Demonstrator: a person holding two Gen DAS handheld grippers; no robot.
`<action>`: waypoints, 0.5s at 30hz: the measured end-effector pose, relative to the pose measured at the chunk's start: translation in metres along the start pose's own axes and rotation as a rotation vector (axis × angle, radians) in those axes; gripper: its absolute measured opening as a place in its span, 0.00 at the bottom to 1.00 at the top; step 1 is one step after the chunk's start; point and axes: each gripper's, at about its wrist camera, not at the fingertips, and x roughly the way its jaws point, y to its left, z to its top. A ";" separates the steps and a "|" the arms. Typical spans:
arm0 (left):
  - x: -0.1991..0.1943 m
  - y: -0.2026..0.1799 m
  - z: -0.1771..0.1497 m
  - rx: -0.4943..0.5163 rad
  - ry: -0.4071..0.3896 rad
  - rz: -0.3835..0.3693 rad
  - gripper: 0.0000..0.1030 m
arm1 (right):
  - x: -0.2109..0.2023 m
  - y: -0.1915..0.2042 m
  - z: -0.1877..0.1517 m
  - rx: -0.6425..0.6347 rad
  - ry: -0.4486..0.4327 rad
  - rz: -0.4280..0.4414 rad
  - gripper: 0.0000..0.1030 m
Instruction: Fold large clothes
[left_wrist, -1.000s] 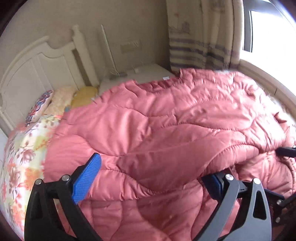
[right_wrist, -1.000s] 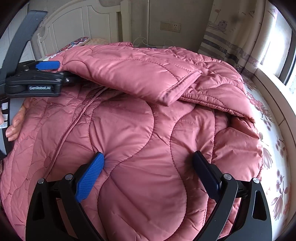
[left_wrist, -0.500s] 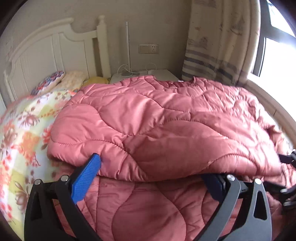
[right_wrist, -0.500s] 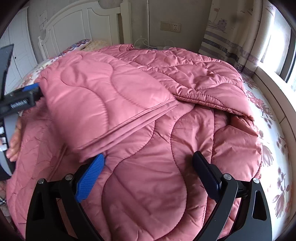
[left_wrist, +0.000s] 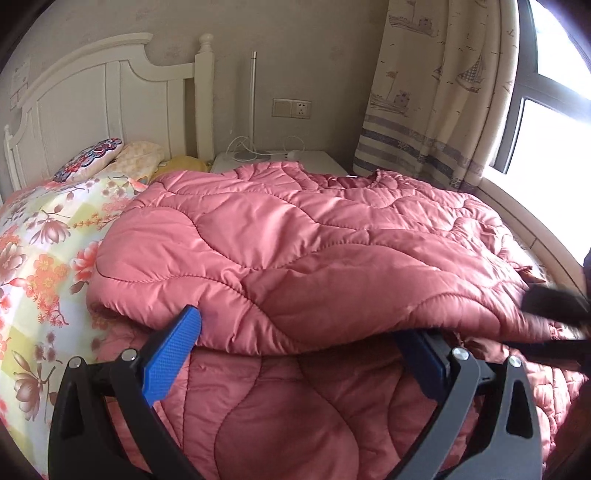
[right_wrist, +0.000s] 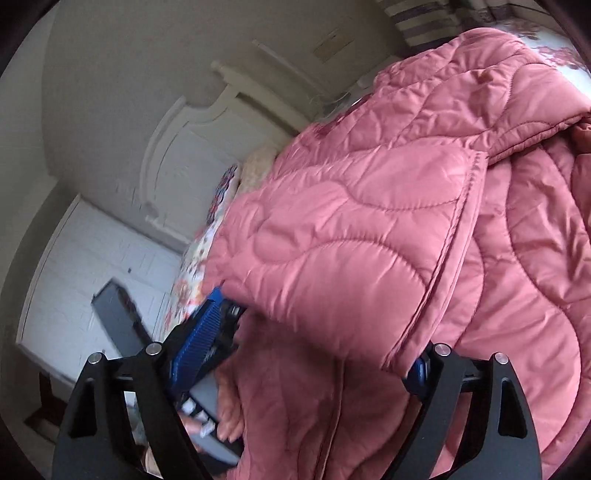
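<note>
A large pink quilted coat lies spread over the bed, with one part folded back over the rest. It also fills the right wrist view, where a folded flap hangs over the lower layer. My left gripper is open, its blue pads either side of the folded edge, which drapes over the right finger. My right gripper is open and tilted, and the flap's edge hangs between its fingers. The left gripper shows in the right wrist view, under the flap's left edge.
A floral bedsheet and pillows lie at the left by the white headboard. A white nightstand stands behind the bed. A curtain and window are at the right. A white wardrobe stands beside the bed.
The left gripper drew the coat's upper part toward me, folding it over the lower part. The right gripper has rolled and swung left, now close under the flap.
</note>
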 end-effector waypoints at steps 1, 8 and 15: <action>-0.001 0.001 -0.001 -0.002 -0.003 -0.019 0.98 | 0.003 -0.005 0.006 0.037 -0.049 -0.020 0.61; -0.020 0.008 -0.003 -0.039 -0.097 -0.120 0.98 | -0.008 0.064 0.042 -0.318 -0.241 -0.109 0.14; -0.018 0.010 -0.001 -0.063 -0.092 -0.102 0.98 | 0.018 0.116 0.110 -0.758 -0.325 -0.433 0.20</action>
